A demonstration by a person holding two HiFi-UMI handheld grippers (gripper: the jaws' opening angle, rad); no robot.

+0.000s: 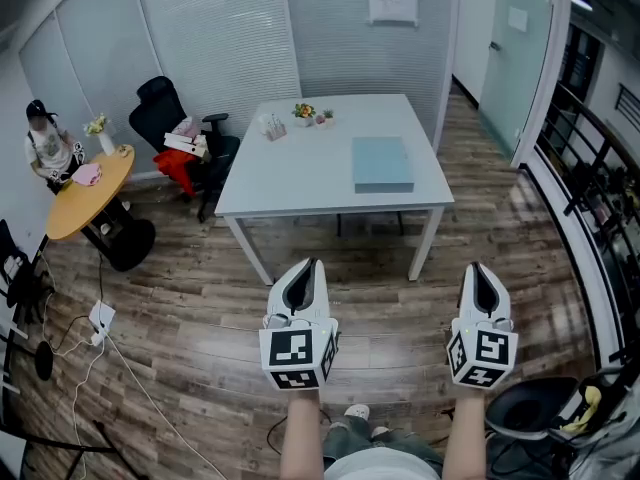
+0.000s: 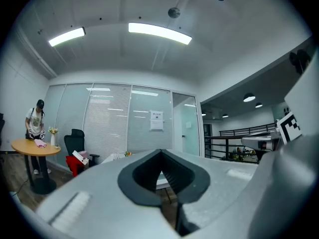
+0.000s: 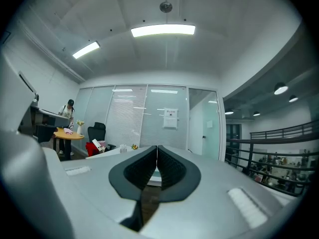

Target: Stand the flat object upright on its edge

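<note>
A flat pale-blue rectangular object (image 1: 381, 163) lies on the right half of a white table (image 1: 300, 173) in the head view. Both grippers hover well short of the table, over the wooden floor. My left gripper (image 1: 311, 265) is shut with nothing between its jaws, tips meeting in the left gripper view (image 2: 160, 152). My right gripper (image 1: 479, 267) is likewise shut and empty, jaws pressed together in the right gripper view (image 3: 157, 148). Both point level toward the table.
Small flowers (image 1: 304, 112) and a holder (image 1: 271, 126) stand at the table's far edge. A black office chair (image 1: 170, 118) with red items sits to the left, beside a round wooden table (image 1: 85, 196) and a person (image 1: 48, 145). A railing (image 1: 590, 168) runs along the right; cables (image 1: 100, 328) lie on the floor.
</note>
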